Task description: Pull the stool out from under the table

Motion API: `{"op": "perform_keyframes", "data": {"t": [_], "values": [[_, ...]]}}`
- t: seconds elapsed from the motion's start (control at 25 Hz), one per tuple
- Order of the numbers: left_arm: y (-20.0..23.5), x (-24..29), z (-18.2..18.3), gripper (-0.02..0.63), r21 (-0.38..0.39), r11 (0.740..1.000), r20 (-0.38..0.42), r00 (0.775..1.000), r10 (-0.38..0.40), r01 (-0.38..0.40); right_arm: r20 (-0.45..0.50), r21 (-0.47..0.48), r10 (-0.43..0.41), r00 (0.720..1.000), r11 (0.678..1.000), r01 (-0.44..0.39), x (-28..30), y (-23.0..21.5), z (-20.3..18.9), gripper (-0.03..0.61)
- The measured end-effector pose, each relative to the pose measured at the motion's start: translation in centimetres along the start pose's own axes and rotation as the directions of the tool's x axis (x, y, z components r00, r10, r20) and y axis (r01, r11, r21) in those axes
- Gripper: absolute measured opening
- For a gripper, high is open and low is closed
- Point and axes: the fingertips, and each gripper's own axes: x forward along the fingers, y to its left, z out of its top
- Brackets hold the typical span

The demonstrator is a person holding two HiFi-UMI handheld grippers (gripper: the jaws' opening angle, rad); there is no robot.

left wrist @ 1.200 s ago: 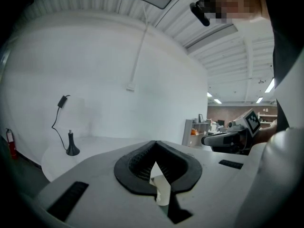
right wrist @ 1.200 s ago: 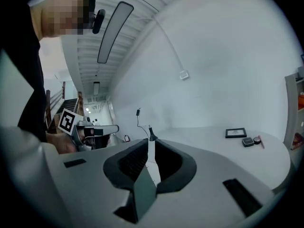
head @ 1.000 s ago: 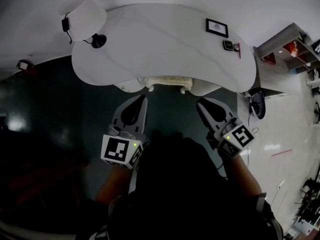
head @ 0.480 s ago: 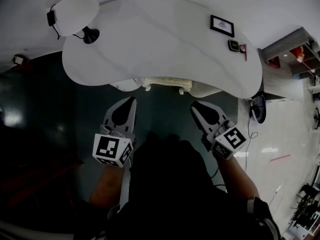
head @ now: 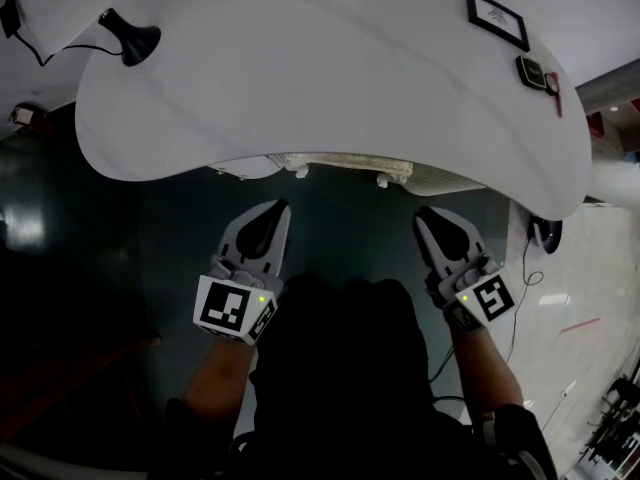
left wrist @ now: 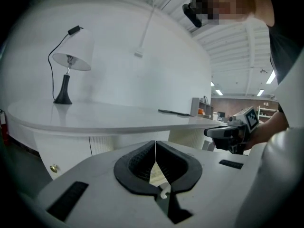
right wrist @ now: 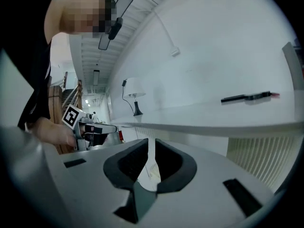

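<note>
Dark green, glossy floor [head: 90, 268] fills the lower half of the head view, and a white curved table [head: 330, 78] arcs across the top. On the table's far left stands a lamp [left wrist: 71, 56] with a black base and a white shade. Toward the right end lie a black picture frame [head: 497, 18], a small dark device [head: 532, 71] and a pen [right wrist: 247, 97].

The stool [head: 345, 164] sits tucked under the table at the middle of its near edge. Only a cream-coloured strip with small rounded corners shows below the tabletop.

The left gripper [head: 280, 208] and the right gripper [head: 424, 213] are held side by side over the floor, one to each side of the person's dark torso. Both point toward the table's near edge and stand short of the stool, touching neither it nor the table.

The left gripper's fingers [left wrist: 142, 158] are pressed together in a single thin seam, with nothing between them. The right gripper's fingers [right wrist: 128, 163] are likewise closed and empty. Only floor and the table's underside show past them.

Each gripper view catches the other gripper off to one side — level with the tabletop's edge.
</note>
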Motion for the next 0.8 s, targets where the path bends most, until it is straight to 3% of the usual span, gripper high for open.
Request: {"op": "perform_keyframes", "data": {"t": [0.2,0.32,0.52,0.64,0.8], "values": [[2.0,3.1,-5.8,0.014,0.002,1.0,-0.003,1.0,-0.004,0.004,-0.011,0.012,-0.02,1.0,1.0,0.02,1.9,-3.2,-6.4,0.02],[3.0,5.0,-8.8,0.014,0.008,1.0,-0.015,1.0,-0.014,0.014,-0.005,0.065,-0.04,0.999,0.997,0.041,3.2,-4.9,-8.9,0.02],[4.6,6.6,-13.0,0.017,0.02,1.0,0.0,1.0,0.0,0.0,-0.002,0.045,-0.04,0.999,0.998,0.04,4.4,-7.4,-13.7,0.02],[5.9,7.6,-15.8,0.085,0.015,1.0,-0.002,1.0,0.006,-0.006,0.004,0.022,-0.064,0.998,0.998,0.064,4.4,-9.0,-16.4,0.02],[7.5,9.4,-18.9,0.121,0.029,1.0,-0.004,1.0,0.006,-0.006,0.0,0.017,-0.087,0.996,0.996,0.087,4.4,-11.5,-20.5,0.031]]}}
